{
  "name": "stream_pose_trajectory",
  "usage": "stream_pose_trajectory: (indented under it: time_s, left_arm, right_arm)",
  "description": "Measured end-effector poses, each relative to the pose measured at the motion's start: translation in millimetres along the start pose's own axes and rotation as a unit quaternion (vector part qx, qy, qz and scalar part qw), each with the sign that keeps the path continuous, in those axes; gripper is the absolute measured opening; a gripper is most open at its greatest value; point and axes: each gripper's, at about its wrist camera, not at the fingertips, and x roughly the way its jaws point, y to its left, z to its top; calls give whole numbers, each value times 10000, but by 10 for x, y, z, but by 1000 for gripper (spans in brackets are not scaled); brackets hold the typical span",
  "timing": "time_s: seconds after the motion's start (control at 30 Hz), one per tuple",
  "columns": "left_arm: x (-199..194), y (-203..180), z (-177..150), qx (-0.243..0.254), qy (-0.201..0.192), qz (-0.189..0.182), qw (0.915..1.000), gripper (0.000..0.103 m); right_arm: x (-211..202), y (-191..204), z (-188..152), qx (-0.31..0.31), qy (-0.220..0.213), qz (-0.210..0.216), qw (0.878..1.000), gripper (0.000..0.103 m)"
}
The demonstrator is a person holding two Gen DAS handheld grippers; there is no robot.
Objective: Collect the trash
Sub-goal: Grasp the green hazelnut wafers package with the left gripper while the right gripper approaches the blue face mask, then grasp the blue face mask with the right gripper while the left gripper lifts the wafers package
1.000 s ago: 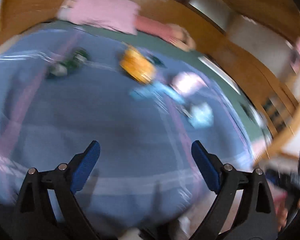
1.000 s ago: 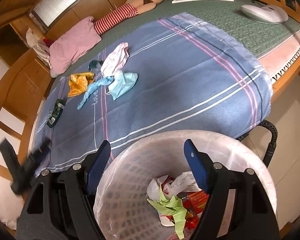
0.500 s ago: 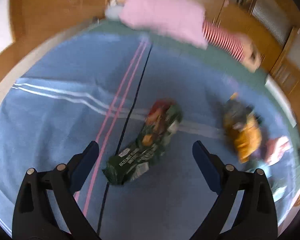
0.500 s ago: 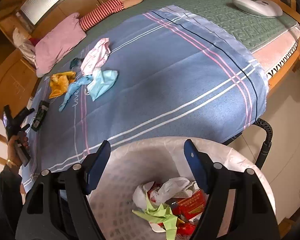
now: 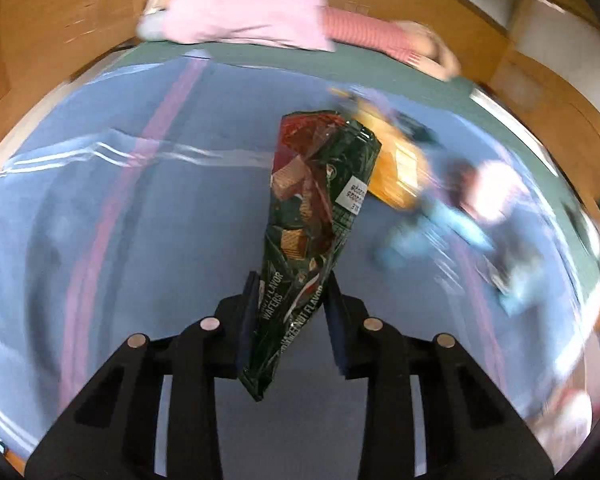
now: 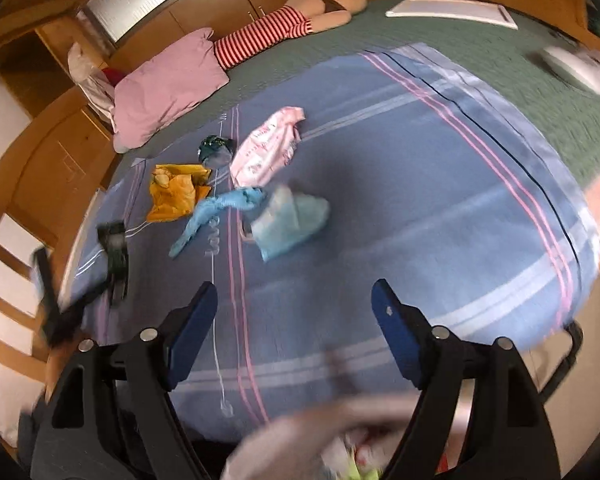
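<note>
**Q:** Wrapper (image 5: 312, 236) position and grip status?

**A:** You have the green wafer wrapper between the blue pads of your left gripper (image 5: 290, 312). The jaws are closing on its lower part, and both pads press against the foil. The wrapper sticks out forward past the fingertips, off the blue striped blanket (image 5: 140, 240), and its lower end hangs behind the pads.

**Q:** Right side?

**A:** Your right gripper (image 6: 294, 312) has its jaws spread wide and opening further. Nothing is between its pads. It hangs over the near edge of the blanket. The white bin (image 6: 320, 432) shows blurred at the bottom of the right wrist view, with trash inside.

**Q:** Remaining trash on the bed?

**A:** You can see an orange bag (image 6: 176, 196), a blue strip (image 6: 216, 212), a pale blue bag (image 6: 292, 220), a pink bag (image 6: 268, 152) and a small dark green wrapper (image 6: 214, 148). They lie close together toward the left edge of the blanket. The pink pillow (image 6: 168, 88) lies at the far left corner of the bed, beyond the blanket.
</note>
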Motion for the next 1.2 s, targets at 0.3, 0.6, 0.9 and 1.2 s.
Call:
stream_pose_trajectory:
  time_s: [0.3,0.6,0.9,1.2]
  left_arm:
    - [-125,-318,-764,-367,543,-837,9943,62]
    - [-98,10,-746,-1443,412,-1457,9779,87]
    - [-40,-464,-726,5,348,-972,9947,87]
    - [-221,-684,-914,1125,-95,139,9935,41]
  right_arm:
    - [1162,461,445,-351,252,-1133,9926,79]
    - [1580,556,284,-1062,596,-1720,9775,44]
    - [844,616,-87,-932,457,-642,9925,25]
    - [160,748,-598,-1077,72,-261,9938,25]
